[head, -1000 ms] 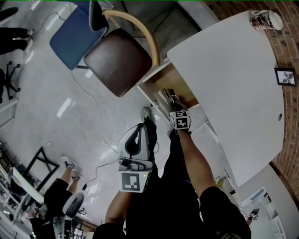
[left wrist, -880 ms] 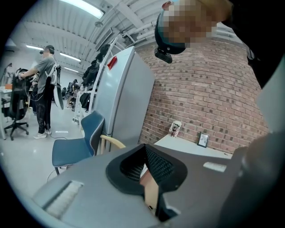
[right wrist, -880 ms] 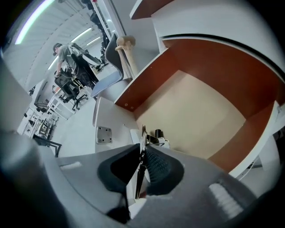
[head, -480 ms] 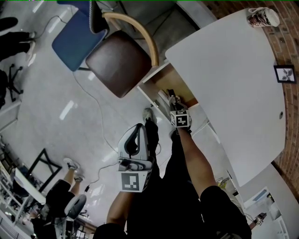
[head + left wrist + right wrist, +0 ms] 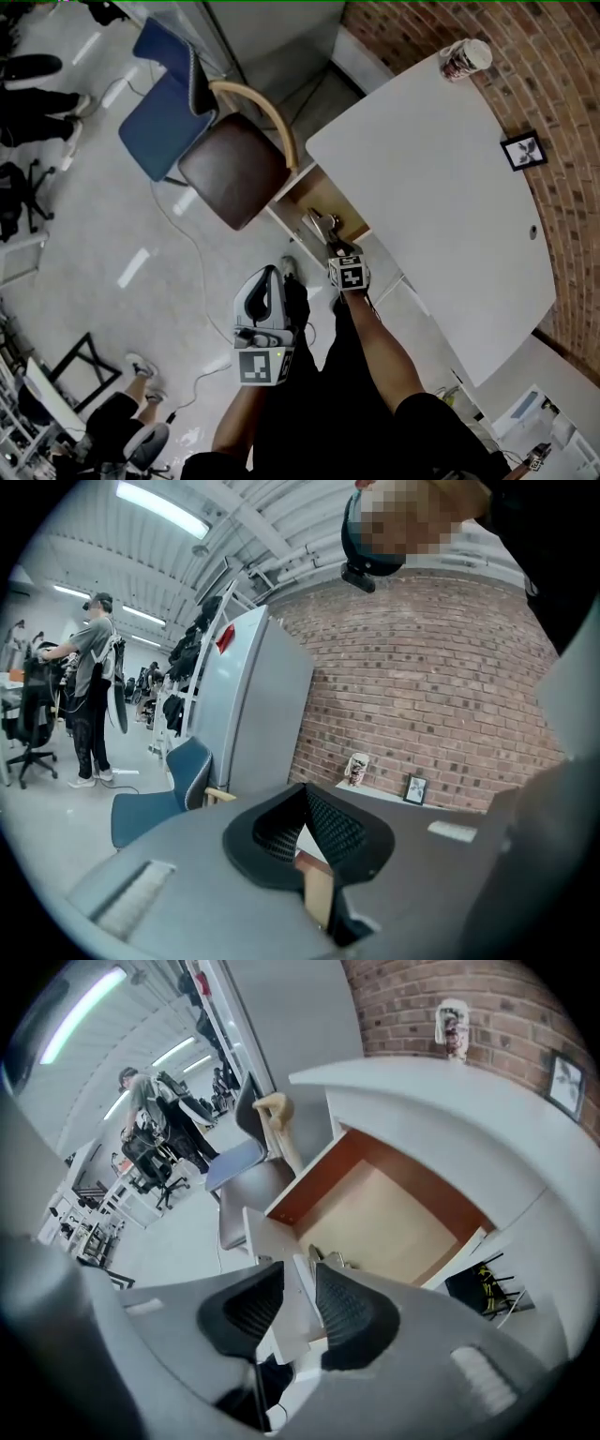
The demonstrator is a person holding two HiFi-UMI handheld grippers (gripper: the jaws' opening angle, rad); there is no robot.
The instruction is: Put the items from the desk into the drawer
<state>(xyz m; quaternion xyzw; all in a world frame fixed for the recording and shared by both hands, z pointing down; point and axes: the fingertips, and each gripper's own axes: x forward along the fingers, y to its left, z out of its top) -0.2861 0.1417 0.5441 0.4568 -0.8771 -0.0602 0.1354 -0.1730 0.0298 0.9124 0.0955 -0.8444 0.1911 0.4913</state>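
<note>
Drawer (image 5: 394,1213): pulled out from under the desk top, wooden floor mostly bare; left open so things can go in from above.
Right gripper (image 5: 298,1277): tilted steeply down over the near end of the drawer. Jaws apart, just been opening. Only the white drawer front shows through the gap, and no pad presses on anything. Probably a release into the drawer.
Small metal thing (image 5: 328,1258): lying in the near corner of the drawer, just past the right jaws. Likely the piece let go there; too small to identify.
Left gripper (image 5: 305,794): held near level beside the legs, well apart from the desk. Pads closed tip to tip with nothing between them. Idle, seemingly kept out of the other hand's way.
Desk (image 5: 441,225): white top, almost bare.
Cup (image 5: 466,58): upright at the far corner of the desk by the brick wall; not yet in the drawer.
Picture frame (image 5: 522,150): standing near the wall edge of the desk, well apart from the cup. Unclear whether meant for the drawer.
Chair (image 5: 232,176): brown seat, just beside the open drawer.
Hidden or unclear: back of the drawer, under the desk top; near corner of the drawer in the head view, behind the right gripper; print on the cup, too small to read.
</note>
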